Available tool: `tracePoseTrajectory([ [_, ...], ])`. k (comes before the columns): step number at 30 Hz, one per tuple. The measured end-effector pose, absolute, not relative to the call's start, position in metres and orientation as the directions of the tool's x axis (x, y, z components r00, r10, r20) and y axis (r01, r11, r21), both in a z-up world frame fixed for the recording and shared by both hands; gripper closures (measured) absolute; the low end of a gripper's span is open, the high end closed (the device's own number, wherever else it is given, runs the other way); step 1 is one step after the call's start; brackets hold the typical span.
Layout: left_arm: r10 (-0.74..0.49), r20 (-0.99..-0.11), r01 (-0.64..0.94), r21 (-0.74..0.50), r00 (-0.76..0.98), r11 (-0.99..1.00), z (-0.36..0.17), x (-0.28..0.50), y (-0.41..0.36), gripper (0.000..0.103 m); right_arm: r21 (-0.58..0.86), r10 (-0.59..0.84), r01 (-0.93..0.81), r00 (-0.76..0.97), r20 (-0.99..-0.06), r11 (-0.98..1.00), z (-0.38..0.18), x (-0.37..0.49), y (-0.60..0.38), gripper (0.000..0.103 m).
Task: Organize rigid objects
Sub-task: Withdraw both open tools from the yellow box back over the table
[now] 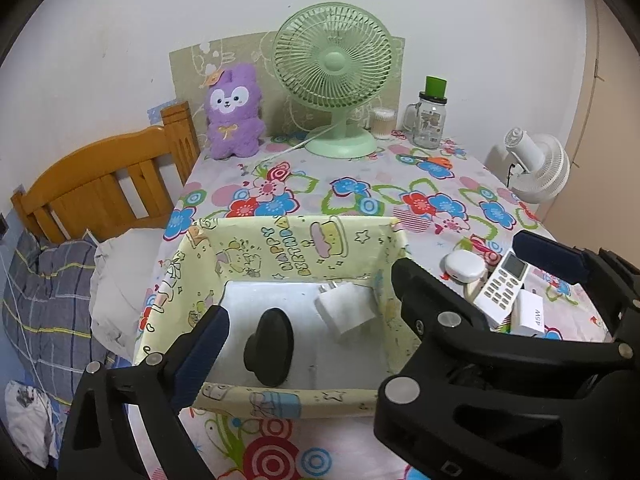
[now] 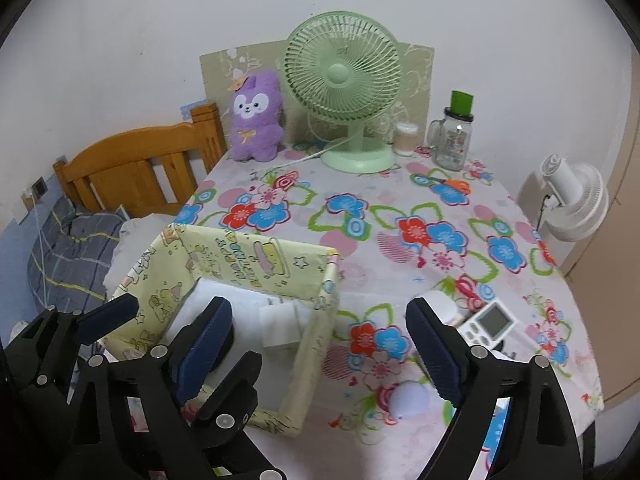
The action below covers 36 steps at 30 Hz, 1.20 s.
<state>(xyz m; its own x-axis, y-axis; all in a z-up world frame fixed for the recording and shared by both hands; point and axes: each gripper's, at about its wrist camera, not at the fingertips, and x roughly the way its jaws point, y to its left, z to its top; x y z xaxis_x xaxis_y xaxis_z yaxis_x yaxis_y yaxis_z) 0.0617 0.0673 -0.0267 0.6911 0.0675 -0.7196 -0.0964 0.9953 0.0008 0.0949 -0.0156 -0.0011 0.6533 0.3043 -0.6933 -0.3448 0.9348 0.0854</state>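
Observation:
A yellow patterned box (image 1: 296, 240) stands on the floral table, also seen in the right wrist view (image 2: 256, 256). Inside it lie a black oval object (image 1: 270, 350) and a white charger (image 1: 346, 308) (image 2: 280, 324). My left gripper (image 1: 310, 292) hovers open above the box with nothing between its fingers. To the right of the box lie a white round case (image 1: 464, 266), a white remote (image 1: 502, 284) (image 2: 490, 320) and a white 45W block (image 1: 530, 316). My right gripper (image 2: 318, 320) is open and empty over the box's right wall, with a pale ball (image 2: 408, 398) on the cloth below it.
At the back stand a green desk fan (image 1: 336, 76), a purple plush (image 1: 234, 114), a swab tub (image 1: 382, 122) and a glass jar with a green lid (image 1: 430, 120). Orange scissors (image 1: 438, 160) lie nearby. A white fan (image 1: 536, 168) is right, a wooden headboard (image 1: 100, 184) left.

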Motion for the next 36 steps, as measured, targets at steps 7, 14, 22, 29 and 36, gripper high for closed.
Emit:
tracePoseTrajectory([
  [7,0.058,-0.711,-0.078,0.005,0.701,0.997,-0.021,0.056,0.05,0.005,0.046,0.257,-0.31,0.689,-0.677,0.95,0.007,0.086,-0.034,0.006],
  [14,0.047,-0.702,-0.05,0.017,0.71,0.999,-0.018,0.054,0.028,0.005,0.014,0.209,-0.269,0.713,-0.669,0.963,0.011,0.08,-0.054,0.005],
  [22,0.011,-0.694,-0.008,0.007,0.72,1.0,-0.017,0.051,0.005,0.003,-0.006,0.17,-0.23,0.736,-0.655,0.973,0.013,0.072,-0.078,0.005],
  [29,-0.016,-0.684,0.03,0.008,0.729,1.0,-0.018,0.049,-0.013,0.003,-0.017,0.14,-0.196,0.755,-0.64,0.981,0.012,0.066,-0.098,0.005],
  [36,-0.057,-0.677,0.067,-0.012,0.734,0.998,-0.027,0.051,-0.032,0.003,-0.02,0.139,-0.193,0.767,-0.626,0.981,0.007,0.062,-0.118,0.005],
])
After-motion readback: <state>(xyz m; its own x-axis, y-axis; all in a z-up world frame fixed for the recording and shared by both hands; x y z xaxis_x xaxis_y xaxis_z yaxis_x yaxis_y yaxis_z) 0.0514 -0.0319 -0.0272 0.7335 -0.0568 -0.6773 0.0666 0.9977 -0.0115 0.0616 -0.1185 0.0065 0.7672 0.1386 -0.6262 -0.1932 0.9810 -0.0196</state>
